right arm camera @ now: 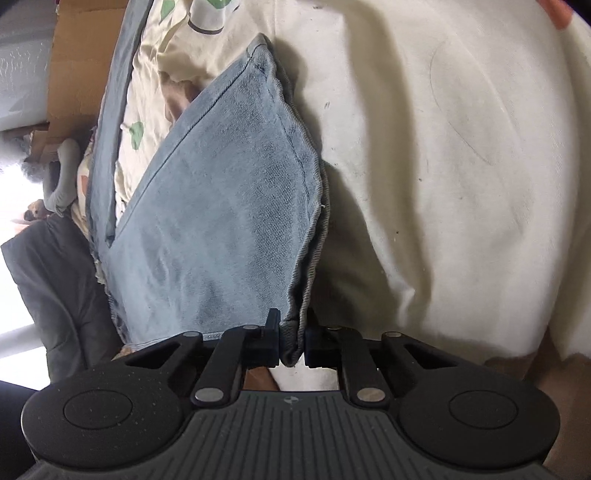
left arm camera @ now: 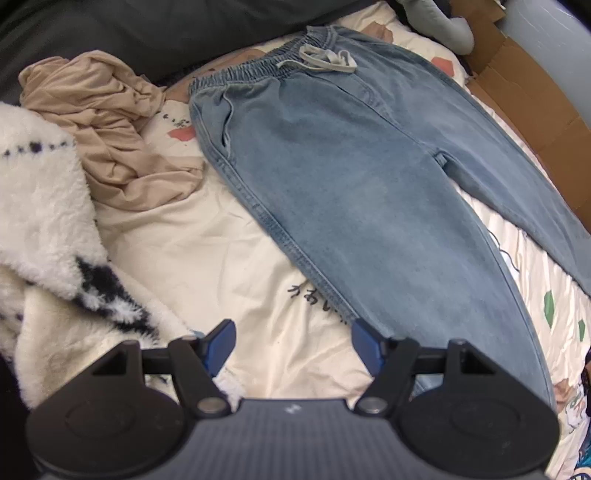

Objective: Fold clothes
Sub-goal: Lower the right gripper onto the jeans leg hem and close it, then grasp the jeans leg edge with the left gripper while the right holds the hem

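Observation:
Light blue jeans (left arm camera: 351, 177) with an elastic waistband and a grey drawstring lie spread flat on a cream printed bedsheet (left arm camera: 221, 240), waistband at the far side, legs running toward the near right. My left gripper (left arm camera: 293, 345) hovers open above the sheet, its right finger just over the near leg's outer seam, nothing between its blue pads. In the right wrist view, my right gripper (right arm camera: 291, 345) is shut on the hem of a jeans leg (right arm camera: 221, 206), which is lifted off the sheet (right arm camera: 443, 166) and casts a shadow on it.
A crumpled beige garment (left arm camera: 110, 125) lies left of the jeans. A white fluffy blanket with dark marks (left arm camera: 40, 221) fills the near left. Brown cardboard (left arm camera: 524, 99) borders the bed at the right, and dark cushions (left arm camera: 147, 26) run along the back.

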Available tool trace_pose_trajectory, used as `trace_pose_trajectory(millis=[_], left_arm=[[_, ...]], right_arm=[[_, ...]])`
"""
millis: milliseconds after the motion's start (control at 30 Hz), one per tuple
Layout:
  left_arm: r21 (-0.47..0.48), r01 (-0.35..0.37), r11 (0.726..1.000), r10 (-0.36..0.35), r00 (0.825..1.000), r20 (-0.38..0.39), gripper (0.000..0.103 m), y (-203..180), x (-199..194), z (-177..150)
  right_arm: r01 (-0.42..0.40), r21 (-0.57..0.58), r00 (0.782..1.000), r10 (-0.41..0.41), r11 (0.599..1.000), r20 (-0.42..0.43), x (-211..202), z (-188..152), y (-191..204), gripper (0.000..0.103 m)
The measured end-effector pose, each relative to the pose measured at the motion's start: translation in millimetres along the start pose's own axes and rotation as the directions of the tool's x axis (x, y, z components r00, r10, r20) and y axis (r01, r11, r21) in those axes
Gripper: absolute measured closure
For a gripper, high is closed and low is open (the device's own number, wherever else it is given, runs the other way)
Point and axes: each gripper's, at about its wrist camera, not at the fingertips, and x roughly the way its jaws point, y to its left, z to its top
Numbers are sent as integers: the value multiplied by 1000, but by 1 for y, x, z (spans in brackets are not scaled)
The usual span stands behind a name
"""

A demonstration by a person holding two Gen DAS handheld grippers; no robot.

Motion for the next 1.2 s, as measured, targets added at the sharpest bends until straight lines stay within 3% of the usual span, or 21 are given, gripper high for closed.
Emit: trace_pose_trajectory(millis=[400, 600, 767, 1000, 1067, 1200], left_arm=[[-102, 104, 989, -102, 994, 27, 39, 11, 47, -1], [-199, 173, 965, -164, 985, 60, 45, 24, 68, 1], [-269, 217, 938, -205, 976, 71, 60, 30, 86, 3], [-355, 276, 893, -254, 961, 110, 66, 36, 103, 5], [-371, 287, 883, -262, 958, 117, 74, 37, 107, 7], [-380, 280, 882, -249, 960, 130, 84, 35, 113, 10]], right_arm=[[8, -96, 999, -4, 995, 43, -50, 2, 34, 94], [20, -132, 998, -11, 991, 69, -70, 8, 63, 94], [21, -162, 995, -5, 987, 97, -88, 13, 89, 94], [19, -205, 992, 8, 979, 130, -105, 22, 120, 94], [25, -210, 990, 4, 977, 138, -106, 22, 125, 94], [34, -216, 989, -2, 976, 147, -107, 23, 131, 94]])
